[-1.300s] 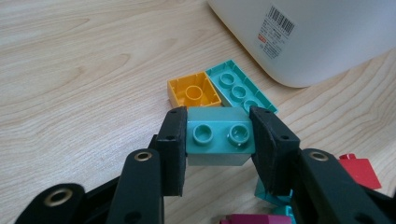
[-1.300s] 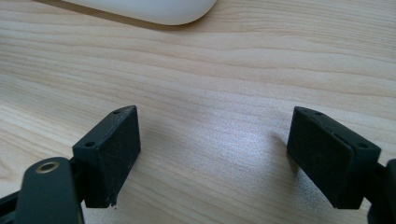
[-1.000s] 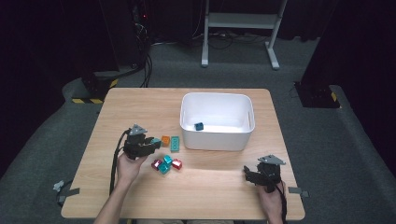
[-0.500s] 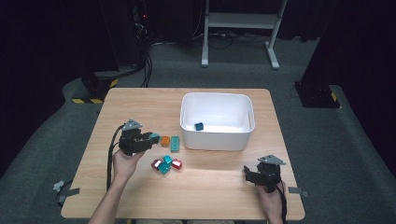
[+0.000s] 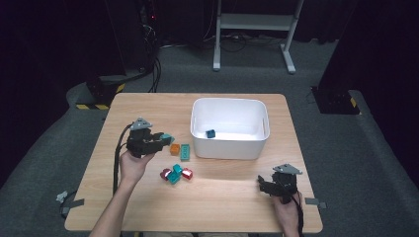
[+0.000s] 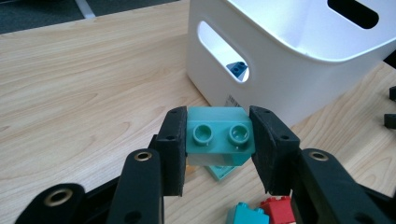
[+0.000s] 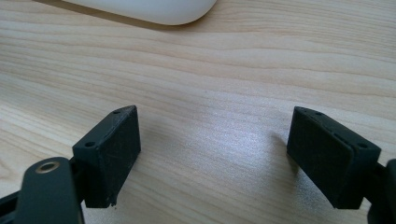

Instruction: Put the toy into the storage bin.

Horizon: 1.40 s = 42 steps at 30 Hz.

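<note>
Teal brick (image 6: pixel 219 135) now sits clamped between the left gripper's (image 5: pixel 159 139) jaws, studs facing the camera, lifted clear of the table (image 5: pixel 148 106) just left of the white bin (image 5: pixel 230 104). A second ago that gripper was lower and nearer, by the loose pile; it has since risen and moved a little farther away, carrying the brick with it. So the pick looks done, and the carry to the bin, where a blue brick (image 5: pixel 210 133) already lies, seems to be next. Orange brick (image 5: pixel 174 148), a flat teal brick (image 5: pixel 185 151) and the red-and-teal cluster (image 5: pixel 176 174) lie where they were. Right gripper (image 7: pixel 212 156) rests near right on the table, jaws wide apart and empty, unmoved.
</note>
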{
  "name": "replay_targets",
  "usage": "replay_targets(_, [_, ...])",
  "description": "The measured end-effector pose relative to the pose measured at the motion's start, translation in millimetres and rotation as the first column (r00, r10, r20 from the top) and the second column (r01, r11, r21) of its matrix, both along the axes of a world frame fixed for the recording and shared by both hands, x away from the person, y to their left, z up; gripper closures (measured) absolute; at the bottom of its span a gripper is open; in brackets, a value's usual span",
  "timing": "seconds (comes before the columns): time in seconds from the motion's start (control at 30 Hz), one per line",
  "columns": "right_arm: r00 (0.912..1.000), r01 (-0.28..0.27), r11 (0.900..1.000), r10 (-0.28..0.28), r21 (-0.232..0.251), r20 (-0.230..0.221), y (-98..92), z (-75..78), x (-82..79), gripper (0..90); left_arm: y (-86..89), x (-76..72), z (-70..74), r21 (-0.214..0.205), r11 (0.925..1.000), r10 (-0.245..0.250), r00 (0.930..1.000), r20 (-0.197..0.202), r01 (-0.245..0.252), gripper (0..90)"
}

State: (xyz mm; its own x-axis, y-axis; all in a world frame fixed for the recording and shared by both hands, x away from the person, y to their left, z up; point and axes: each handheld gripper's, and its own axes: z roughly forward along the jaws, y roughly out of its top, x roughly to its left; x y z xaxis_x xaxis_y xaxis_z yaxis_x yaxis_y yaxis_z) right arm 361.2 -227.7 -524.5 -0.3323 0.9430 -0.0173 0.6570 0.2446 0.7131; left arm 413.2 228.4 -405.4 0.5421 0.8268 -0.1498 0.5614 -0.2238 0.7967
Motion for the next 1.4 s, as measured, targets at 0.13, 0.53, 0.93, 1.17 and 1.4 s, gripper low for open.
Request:
replay_targets(0.13, [1.0000, 0.000, 1.0000, 0.000, 0.000, 0.000, 0.0, 0.0, 0.0, 17.2, -5.2, 3.1, 5.9, 0.001, 0.9999, -0.013, 0.9999, 0.008, 0.013, 58.5])
replay_targets(0.53, [1.0000, 0.000, 1.0000, 0.000, 0.000, 0.000, 0.0, 0.0, 0.0, 17.2, -16.1, 11.9, 29.9, -0.032, 0.9982, -0.049, 0.9982, 0.034, 0.050, 58.5])
replay_targets(0.93, [1.0000, 0.000, 1.0000, 0.000, 0.000, 0.000, 0.0, 0.0, 0.0, 17.2, -31.7, 22.6, 46.0, -0.052, 0.9950, -0.082, 0.9954, 0.050, 0.085, 58.5])
replay_targets(1.17, [1.0000, -0.003, 1.0000, 0.003, -0.001, 0.001, -0.2, 0.0, 0.0, 17.2, -44.8, 27.5, 51.0, -0.057, 0.9925, -0.106, 0.9931, 0.051, 0.108, 58.5])
replay_targets(1.4, [1.0000, -0.003, 1.0000, 0.003, -0.001, 0.001, -0.2, 0.0, 0.0, 17.2, -58.7, 34.0, 51.7, -0.059, 0.9892, -0.131, 0.9901, 0.050, 0.134, 58.5])
